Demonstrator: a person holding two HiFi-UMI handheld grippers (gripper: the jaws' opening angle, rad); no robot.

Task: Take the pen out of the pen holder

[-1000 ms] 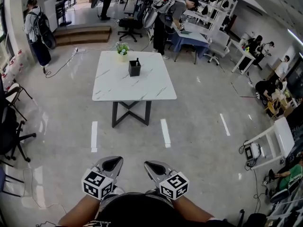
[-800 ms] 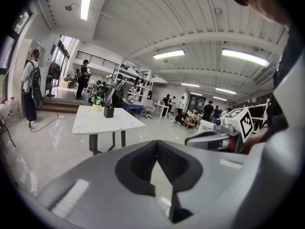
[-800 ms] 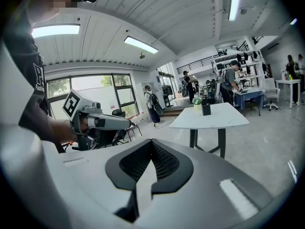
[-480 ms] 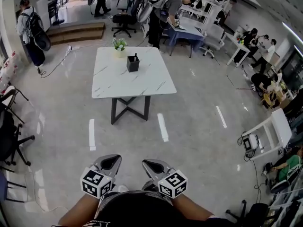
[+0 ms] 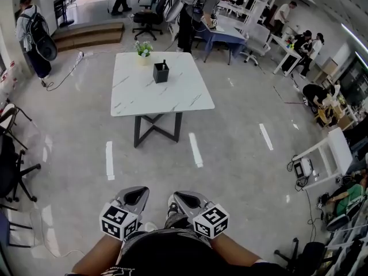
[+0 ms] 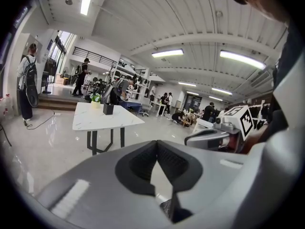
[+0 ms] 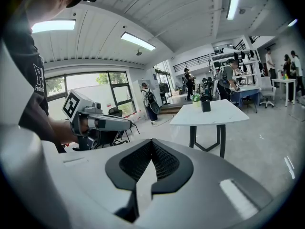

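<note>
A black pen holder (image 5: 161,72) stands on the far half of a white marble table (image 5: 172,102), with a dark pen (image 5: 165,64) sticking up out of it. Both grippers are held low near my body, well short of the table, with floor between. The left gripper (image 5: 134,196) and the right gripper (image 5: 185,199) are shut and hold nothing. The pen holder (image 6: 108,109) shows small and far off in the left gripper view. It is just as distant as the pen holder (image 7: 205,105) in the right gripper view.
A small potted plant (image 5: 143,49) sits at the table's far edge behind the holder. Several people, office chairs (image 5: 11,165) and desks (image 5: 230,36) ring the room. A white rack (image 5: 322,163) stands at the right. White tape strips (image 5: 195,149) mark the floor before the table.
The view has moved a little closer to the table, which sits slightly lower left in the frame. Both grippers stay shut in front of my body.
</note>
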